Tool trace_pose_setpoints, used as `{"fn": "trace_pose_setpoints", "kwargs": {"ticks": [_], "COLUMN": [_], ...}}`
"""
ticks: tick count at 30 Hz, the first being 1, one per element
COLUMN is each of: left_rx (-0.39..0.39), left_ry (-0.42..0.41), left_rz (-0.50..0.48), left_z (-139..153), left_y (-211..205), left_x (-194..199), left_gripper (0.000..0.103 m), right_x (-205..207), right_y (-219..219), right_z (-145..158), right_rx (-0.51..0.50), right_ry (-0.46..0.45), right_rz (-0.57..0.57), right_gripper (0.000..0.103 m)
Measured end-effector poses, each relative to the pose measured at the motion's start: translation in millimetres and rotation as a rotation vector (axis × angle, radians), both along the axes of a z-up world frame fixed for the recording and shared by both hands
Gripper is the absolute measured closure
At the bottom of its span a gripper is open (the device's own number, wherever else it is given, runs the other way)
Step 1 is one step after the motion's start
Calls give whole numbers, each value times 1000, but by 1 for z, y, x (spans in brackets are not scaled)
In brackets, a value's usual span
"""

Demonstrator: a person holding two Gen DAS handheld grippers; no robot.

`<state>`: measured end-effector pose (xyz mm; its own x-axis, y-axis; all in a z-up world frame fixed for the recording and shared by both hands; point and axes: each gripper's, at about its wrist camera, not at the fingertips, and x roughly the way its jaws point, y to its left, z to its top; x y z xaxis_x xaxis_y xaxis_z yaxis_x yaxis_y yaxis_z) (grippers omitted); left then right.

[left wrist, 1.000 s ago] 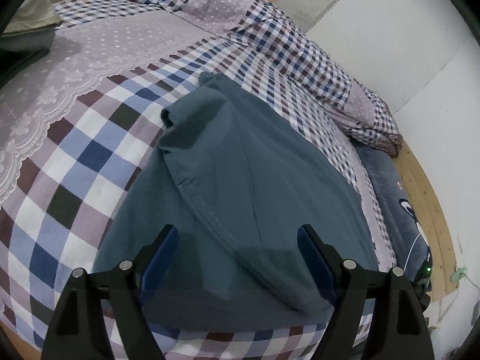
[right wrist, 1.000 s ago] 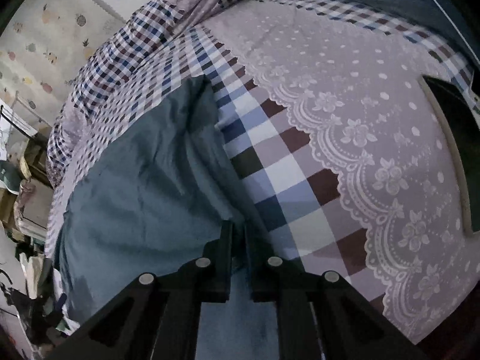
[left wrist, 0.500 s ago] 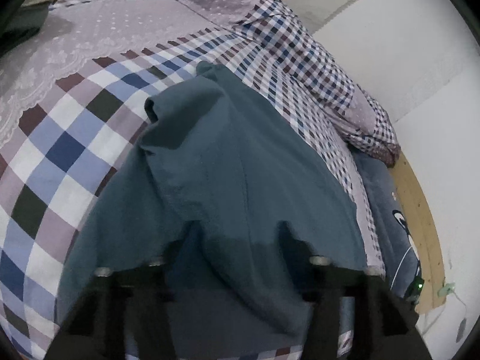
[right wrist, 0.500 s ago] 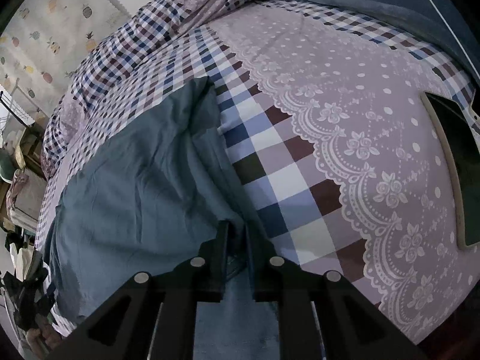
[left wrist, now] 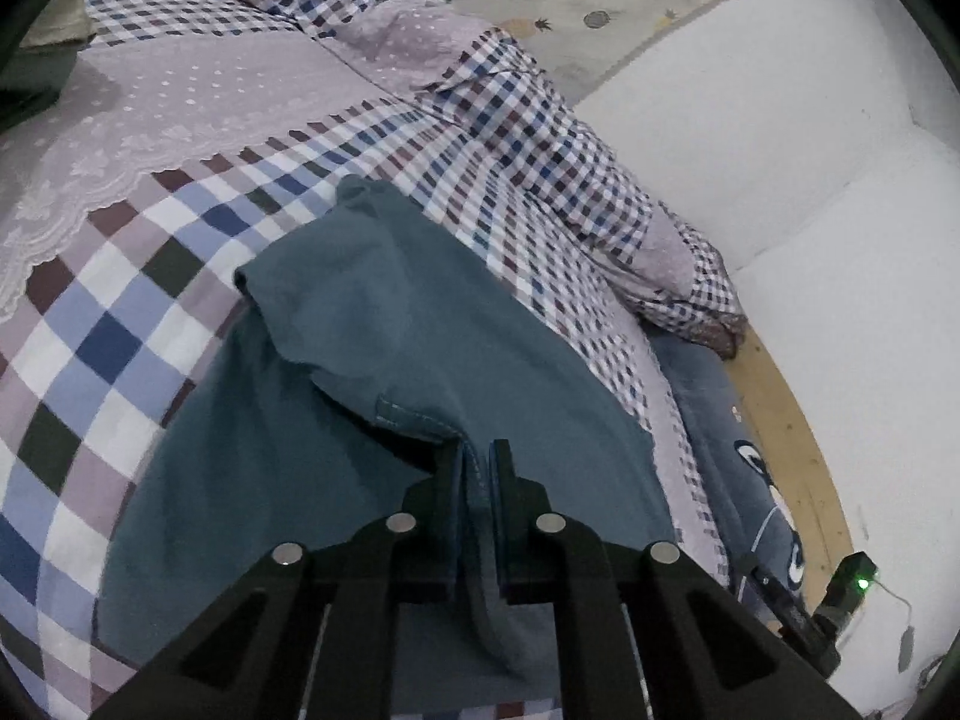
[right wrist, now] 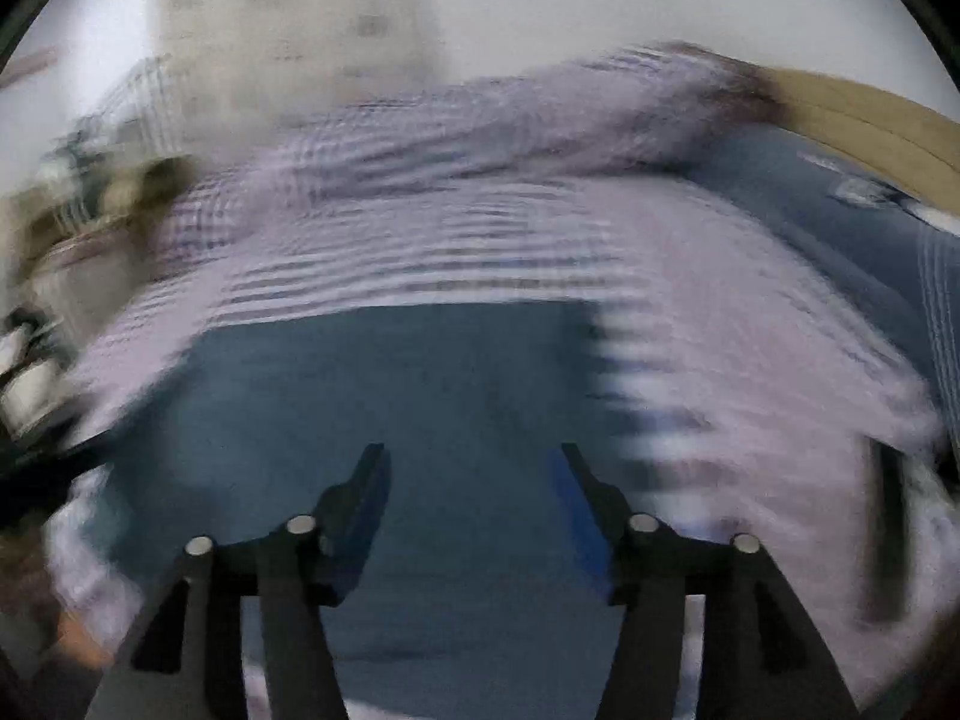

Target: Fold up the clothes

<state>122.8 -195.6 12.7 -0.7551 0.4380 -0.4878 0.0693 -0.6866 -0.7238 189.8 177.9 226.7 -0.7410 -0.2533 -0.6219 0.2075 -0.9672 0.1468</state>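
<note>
Now our left gripper (left wrist: 477, 462), wide apart a second ago, has clamped its jaws on a hem of the shirt (left wrist: 390, 324), while our right gripper (right wrist: 471, 468) has released and swings away, blurred. So we judge one fold is passing between hands. Partly folded, the shirt lies on the checked bed (left wrist: 108, 324); a white wall (left wrist: 780, 150) at 2 o'clock.

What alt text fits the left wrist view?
The left gripper is shut on a hemmed fold of a teal garment that lies spread on a checked bedspread. A rumpled checked quilt lies beyond, by a white wall.
</note>
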Motion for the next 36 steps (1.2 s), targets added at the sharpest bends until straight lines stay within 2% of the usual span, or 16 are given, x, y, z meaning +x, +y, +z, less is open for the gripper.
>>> {"fn": "trace_pose_setpoints", "kwargs": {"ticks": [3, 7, 10, 14, 15, 17, 18, 20, 22, 24, 30, 33, 36], "left_rx": [39, 69, 76, 80, 82, 84, 85, 87, 92, 89, 20, -32, -27], "left_ry": [-8, -16, -24, -41, -45, -53, -57, -65, -73, -70, -91, -71, -55], "left_rz": [-8, -19, -24, -32, -34, -38, -40, -44, -2, 27, -5, -6, 8], "left_z": [-2, -4, -7, -12, -13, -16, -17, -20, -23, -23, -26, -21, -19], "left_y": [0, -2, -5, -13, -15, -18, -20, -24, -35, -41, -31, -24, -27], "left_x": [-5, -11, -14, -14, -14, -14, -14, -14, -11, -7, -9, -11, -16], "left_gripper": [96, 96, 96, 96, 96, 89, 86, 63, 50, 41, 36, 36, 36], "right_x": [8, 25, 31, 30, 25, 14, 7, -5, -18, -31, -54, -55, -51], "right_y": [-76, -170, -224, -271, -278, -288, -290, -292, -285, -273, -237, -231, -233], "right_z": [-13, -33, -47, -75, -82, -92, -93, -95, -81, -63, -26, -19, -16], "right_rx": [32, 184, 287, 417, 440, 460, 449, 427, 345, 244, -49, -118, -126], "right_ry": [11, 77, 136, 188, 177, 147, 132, 101, 84, 69, 1, -24, -28], "right_rz": [242, 488, 597, 635, 636, 629, 619, 598, 571, 542, 473, 472, 482], "right_gripper": [37, 37, 37, 39, 42, 69, 98, 98, 98, 98, 98, 98, 98]}}
